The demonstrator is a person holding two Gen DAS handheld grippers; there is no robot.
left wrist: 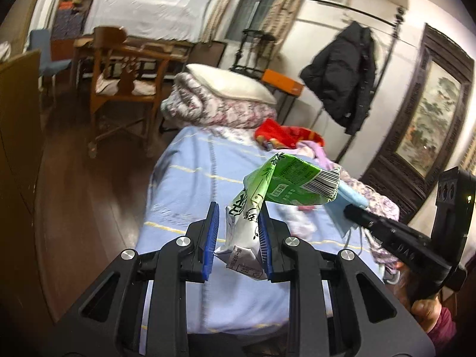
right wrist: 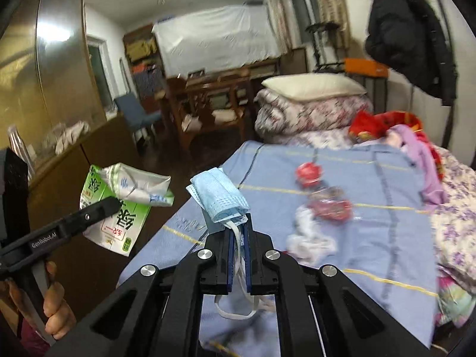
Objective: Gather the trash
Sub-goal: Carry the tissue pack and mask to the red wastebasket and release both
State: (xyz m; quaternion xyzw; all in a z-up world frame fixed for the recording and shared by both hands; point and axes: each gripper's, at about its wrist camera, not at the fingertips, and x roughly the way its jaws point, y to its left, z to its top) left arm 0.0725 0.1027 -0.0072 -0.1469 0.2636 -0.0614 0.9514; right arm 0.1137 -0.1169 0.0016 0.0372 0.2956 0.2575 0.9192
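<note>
hand-held gripper (left wrist: 238, 232): black frame | blue pads | silver screws | maroon sleeve (left wrist: 443, 324)

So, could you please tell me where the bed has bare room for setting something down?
The blue sheet is bare along its near-left edge and between the wrappers and folded quilts. The right side is crowded with clothes.

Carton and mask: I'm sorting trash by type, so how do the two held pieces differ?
The carton is stiff, crushed green-and-white card with print and a barcode; the mask is soft, folded pale-blue fabric with white loops dangling. The left gripper clamps the carton with its jaws apart; the right gripper is nearly closed on the mask. Both are held above the bed.
</note>
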